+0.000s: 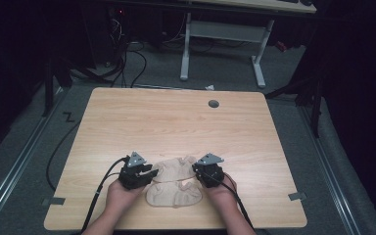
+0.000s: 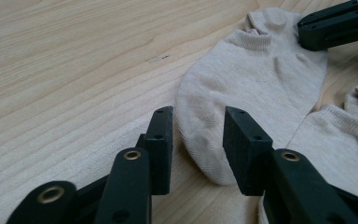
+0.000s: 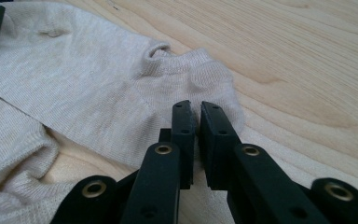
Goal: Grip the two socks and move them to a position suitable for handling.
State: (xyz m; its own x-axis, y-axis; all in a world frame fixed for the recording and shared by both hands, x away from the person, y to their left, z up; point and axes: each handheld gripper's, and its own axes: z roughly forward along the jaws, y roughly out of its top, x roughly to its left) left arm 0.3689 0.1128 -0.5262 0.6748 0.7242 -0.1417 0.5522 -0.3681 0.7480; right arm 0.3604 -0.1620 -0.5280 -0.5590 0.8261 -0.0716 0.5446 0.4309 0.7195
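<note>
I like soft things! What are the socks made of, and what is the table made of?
The farther sock looks like soft beige knit cloth, maybe cotton: fine ribbing shows at its cuff. The nearer sock looks the same. The table looks like pale wood, or a smooth wood-print top: grain lines run across it.

A light wooden table (image 1: 176, 122) with rounded corners stands on grey carpet (image 1: 284, 73). A round grey cable port (image 1: 213, 104) sits near its far edge, and small grey tape pieces (image 1: 53, 201) mark the floor beside its near corners. Metal rails (image 1: 19, 156) run along the floor on both sides. Behind the table stands a second desk (image 1: 254, 5) on white legs (image 1: 259, 68) (its top barely catches the light). Black cables (image 1: 137, 58) trail across the carpet at the far left. The surroundings are dark, with black drapes (image 1: 362, 98) at the right; light falls mainly on the tabletop.
</note>
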